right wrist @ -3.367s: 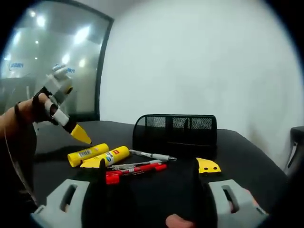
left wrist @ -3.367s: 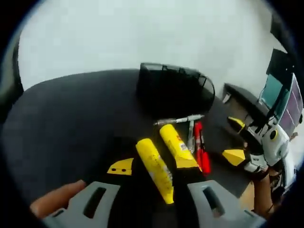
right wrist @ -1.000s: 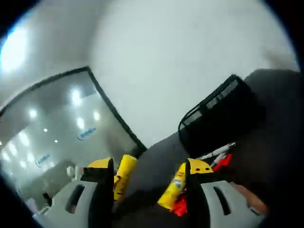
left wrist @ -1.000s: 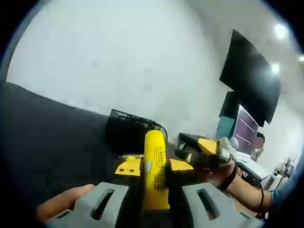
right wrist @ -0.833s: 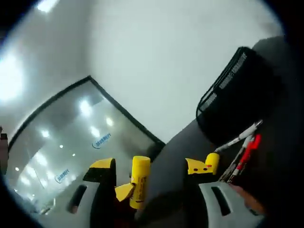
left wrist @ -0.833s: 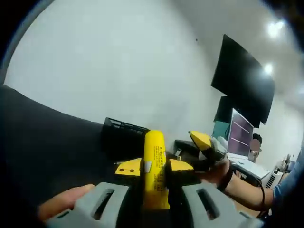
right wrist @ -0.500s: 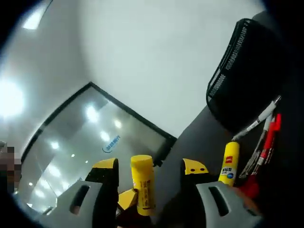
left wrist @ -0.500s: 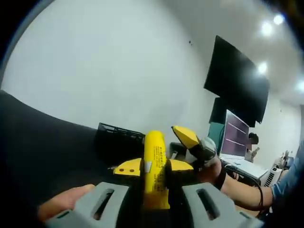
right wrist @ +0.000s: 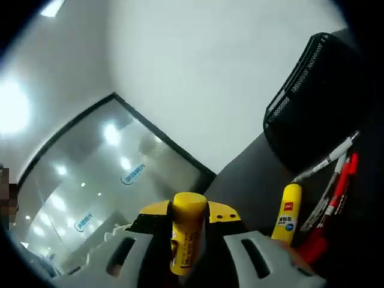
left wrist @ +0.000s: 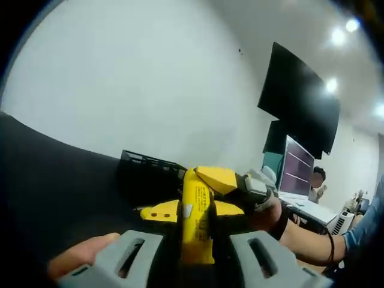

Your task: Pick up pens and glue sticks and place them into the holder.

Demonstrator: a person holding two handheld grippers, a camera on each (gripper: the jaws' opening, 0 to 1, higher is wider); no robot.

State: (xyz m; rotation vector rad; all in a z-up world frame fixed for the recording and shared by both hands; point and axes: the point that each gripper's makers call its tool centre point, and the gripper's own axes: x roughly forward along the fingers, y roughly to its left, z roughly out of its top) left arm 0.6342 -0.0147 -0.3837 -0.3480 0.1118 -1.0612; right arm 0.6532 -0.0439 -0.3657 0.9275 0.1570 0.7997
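Observation:
My left gripper is shut on a yellow glue stick, which stands upright between its jaws. My right gripper comes in from the right and sits over the stick's top. In the right gripper view, the right gripper has its jaws closed against that same glue stick. A second yellow glue stick, a silver pen and red pens lie on the dark table. The black mesh holder stands behind them, and in the left gripper view the holder is behind the held stick.
A black screen hangs on the white wall, with a lit monitor on a desk below it. A glass partition is behind the table. A person's wrist carries the right gripper.
The right gripper has come onto the top of the glue stick held by the left gripper, and its jaws have narrowed onto it. The left gripper keeps its hold.

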